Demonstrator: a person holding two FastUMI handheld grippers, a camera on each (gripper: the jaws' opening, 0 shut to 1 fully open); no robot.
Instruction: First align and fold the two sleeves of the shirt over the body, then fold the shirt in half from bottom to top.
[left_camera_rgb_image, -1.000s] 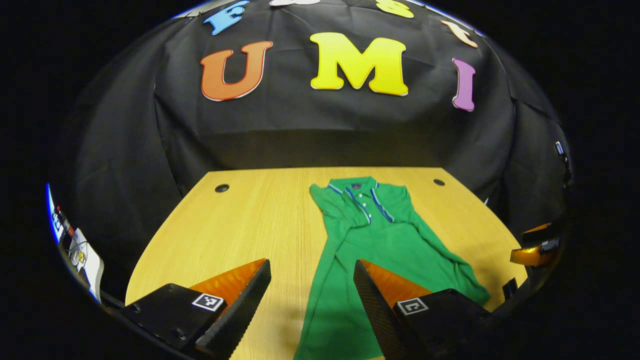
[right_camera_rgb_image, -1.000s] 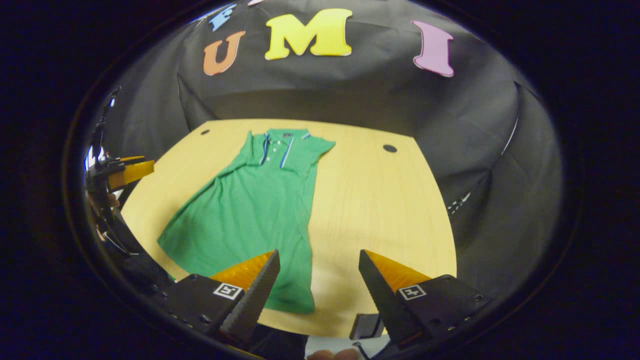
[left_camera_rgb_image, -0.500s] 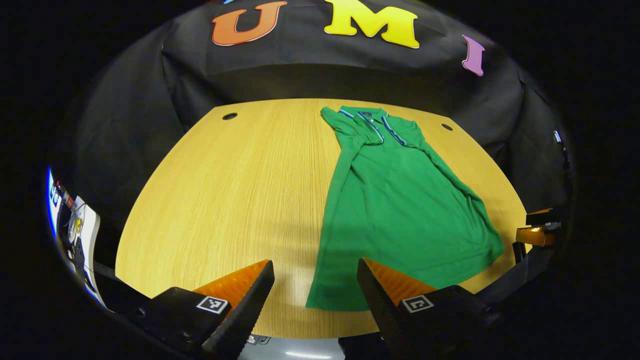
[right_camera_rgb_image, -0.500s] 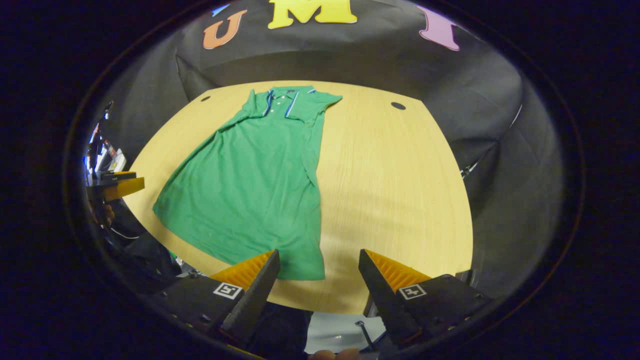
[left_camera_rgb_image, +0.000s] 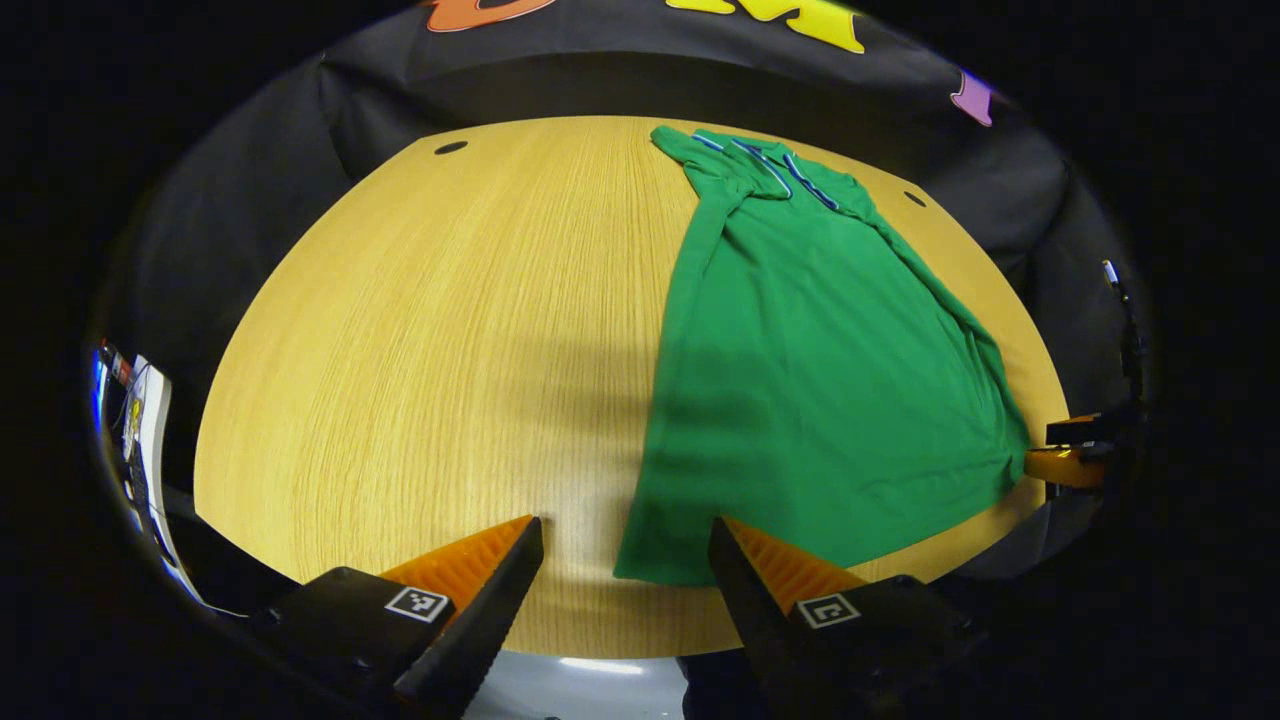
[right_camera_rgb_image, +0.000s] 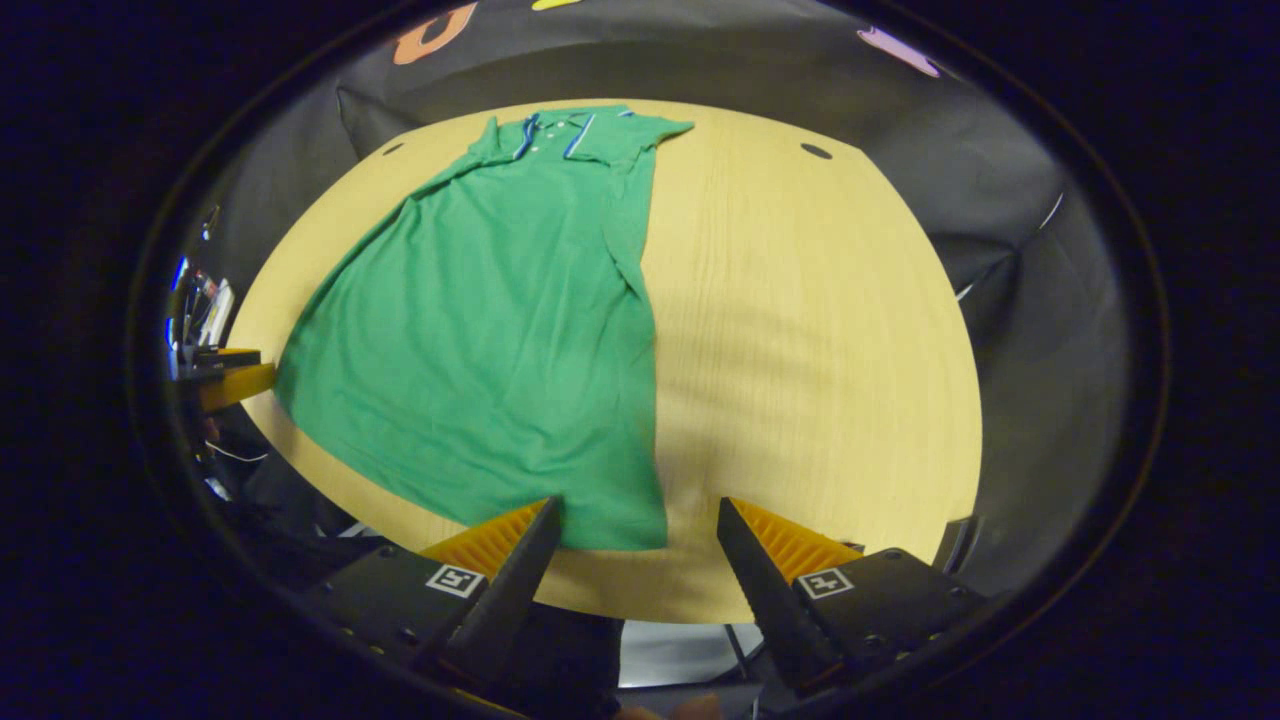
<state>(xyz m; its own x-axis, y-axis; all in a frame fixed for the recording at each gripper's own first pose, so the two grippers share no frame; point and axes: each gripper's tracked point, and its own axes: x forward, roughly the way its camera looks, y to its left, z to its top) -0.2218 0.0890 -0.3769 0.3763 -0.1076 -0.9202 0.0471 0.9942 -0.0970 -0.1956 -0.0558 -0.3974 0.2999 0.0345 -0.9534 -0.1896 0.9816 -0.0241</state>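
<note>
Looking along your left gripper (left_camera_rgb_image: 625, 560), you have both fingers spread wide with nothing between them, poised above the near edge of the table (left_camera_rgb_image: 420, 330). The bottom left corner of the green shirt (left_camera_rgb_image: 810, 370) lies just ahead of that gap. The shirt is flat on the wooden top, collar (left_camera_rgb_image: 765, 165) at the far end toward the black cloth wall, hem toward you, with both sleeves folded in over the body so the outline is a long narrow shape widening at the hem. At the right rim of this view your other gripper peeks in beside the hem's far corner, too small there to judge its fingers.

From your right gripper (right_camera_rgb_image: 635, 545), the fingers are likewise parted and hold nothing. The shirt's (right_camera_rgb_image: 500, 330) bottom right corner sits just ahead of them, near the table (right_camera_rgb_image: 820, 350) edge. The hem looks slightly slanted, though the fisheye bend may account for that. Two dark round holes (right_camera_rgb_image: 816, 151) mark the table's far corners.
</note>
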